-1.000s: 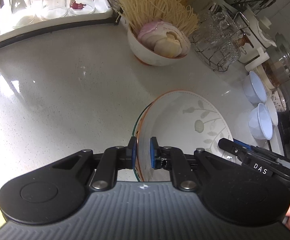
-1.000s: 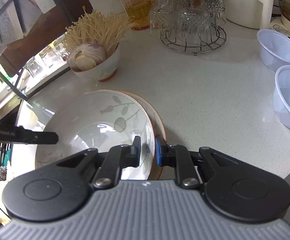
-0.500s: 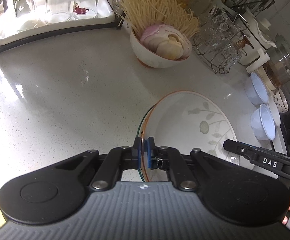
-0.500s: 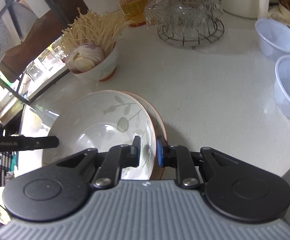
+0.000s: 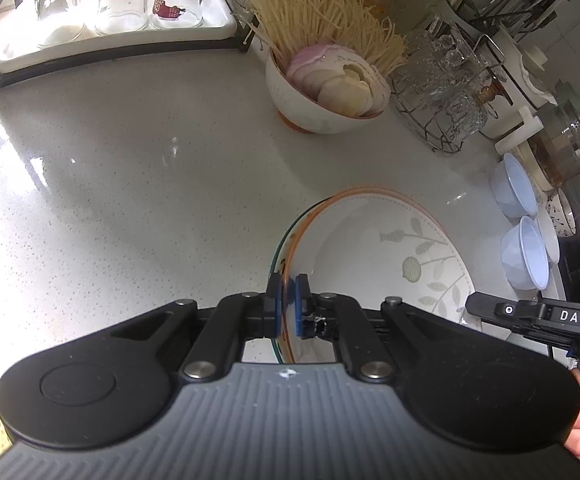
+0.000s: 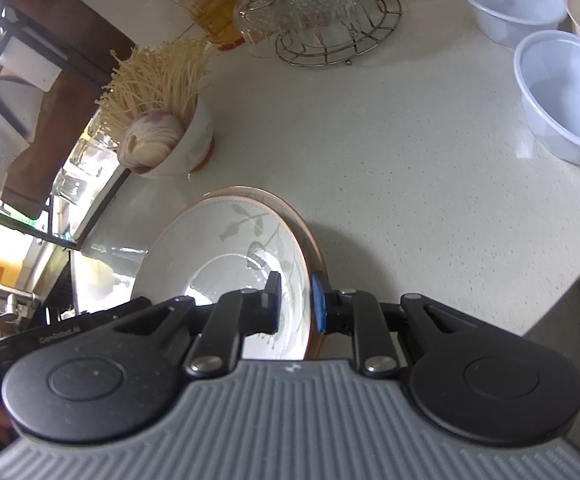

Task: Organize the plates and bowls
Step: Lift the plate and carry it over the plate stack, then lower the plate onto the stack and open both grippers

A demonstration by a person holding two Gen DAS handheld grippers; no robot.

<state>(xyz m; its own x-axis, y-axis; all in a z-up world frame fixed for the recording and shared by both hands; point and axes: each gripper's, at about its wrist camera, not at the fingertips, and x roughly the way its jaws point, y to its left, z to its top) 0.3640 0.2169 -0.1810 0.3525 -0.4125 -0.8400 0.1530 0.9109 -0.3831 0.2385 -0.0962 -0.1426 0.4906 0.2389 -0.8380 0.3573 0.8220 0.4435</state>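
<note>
Plates gripped at both rims, stacked on the white counter (image 5: 129, 168).

Left gripper (image 5: 288, 304) is clenched on the near-left rim of the stack: leaf-pattern plate (image 5: 386, 256) on top, orange-rimmed plate (image 6: 310, 236) under it, a thin greenish glass edge lowest. Right gripper (image 6: 297, 304) straddles the opposite rim, blue pads on either side; whether they press it, cannot tell. Stack sits at the counter's near edge, between the two tools. Bowl of enoki and sliced onion (image 5: 326, 92) beyond it, apart. Wire rack of glass cups (image 6: 330, 12) farther back. Two pale plastic bowls (image 6: 562, 96) well to the right.
</note>
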